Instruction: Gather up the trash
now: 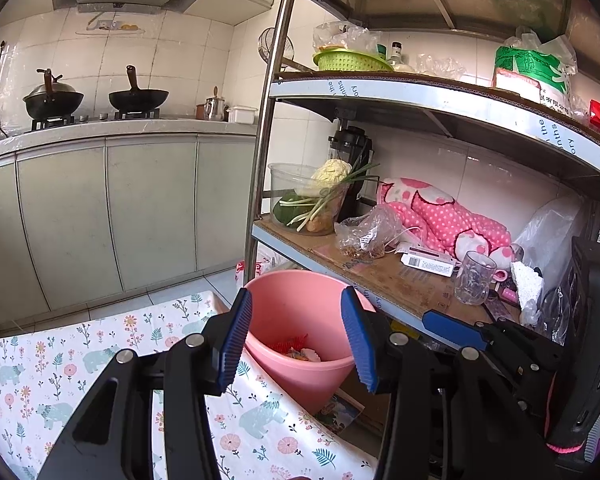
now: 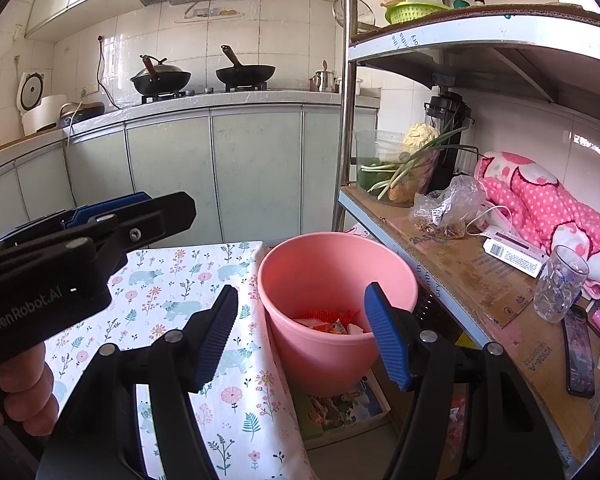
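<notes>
Left wrist view: your left gripper [image 1: 296,336] sits just above the pink bucket [image 1: 300,376], jaws wide with nothing between them. Trash [image 1: 296,350] is already at the bottom of the bucket, red scraps and some wrappers by the look of it. The right gripper [image 1: 452,330] pokes in right of the bucket, near the shelf [image 1: 384,276] edge; from here you can't tell how its jaws stand.

Right wrist view: your right gripper [image 2: 300,332] also hovers over the bucket [image 2: 320,352], jaws wide and empty. The trash [image 2: 328,322] lies low inside. The table [image 2: 180,280] with the floral cloth is just left of the bucket.

That stuff looks light, soft and crinkly, so I'd pinch a wrapper edge gently. The bucket seems stiff plastic; grab its rim if you move it.
</notes>
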`<state>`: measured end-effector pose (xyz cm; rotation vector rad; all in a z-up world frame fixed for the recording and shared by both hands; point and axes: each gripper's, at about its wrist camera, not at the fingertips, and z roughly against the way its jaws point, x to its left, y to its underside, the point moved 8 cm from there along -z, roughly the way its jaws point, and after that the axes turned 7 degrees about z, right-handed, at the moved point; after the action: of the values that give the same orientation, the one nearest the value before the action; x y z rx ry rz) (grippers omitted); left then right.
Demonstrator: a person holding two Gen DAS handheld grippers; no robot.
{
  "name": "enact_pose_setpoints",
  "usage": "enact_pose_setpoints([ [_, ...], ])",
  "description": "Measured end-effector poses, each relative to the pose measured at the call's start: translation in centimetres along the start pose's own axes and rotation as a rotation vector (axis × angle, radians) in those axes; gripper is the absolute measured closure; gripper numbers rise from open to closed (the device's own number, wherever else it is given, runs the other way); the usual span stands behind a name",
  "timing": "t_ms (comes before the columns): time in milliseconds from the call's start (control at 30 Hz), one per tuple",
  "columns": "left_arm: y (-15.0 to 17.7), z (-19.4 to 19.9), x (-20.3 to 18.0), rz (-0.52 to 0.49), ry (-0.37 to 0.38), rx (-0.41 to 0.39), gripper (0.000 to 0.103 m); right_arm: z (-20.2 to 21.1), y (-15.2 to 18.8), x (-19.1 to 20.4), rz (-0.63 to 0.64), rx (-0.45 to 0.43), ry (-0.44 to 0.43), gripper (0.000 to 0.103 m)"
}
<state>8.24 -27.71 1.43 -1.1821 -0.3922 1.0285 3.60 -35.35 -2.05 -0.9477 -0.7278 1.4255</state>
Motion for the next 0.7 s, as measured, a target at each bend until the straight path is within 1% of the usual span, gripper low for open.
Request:
enact_pose_setpoints([
  [700, 0.65, -0.73, 0.04, -0.009, 0.004, 0.027, 0.057, -0.72, 0.52, -0.03, -0.001, 0.019, -0.008, 0.037],
])
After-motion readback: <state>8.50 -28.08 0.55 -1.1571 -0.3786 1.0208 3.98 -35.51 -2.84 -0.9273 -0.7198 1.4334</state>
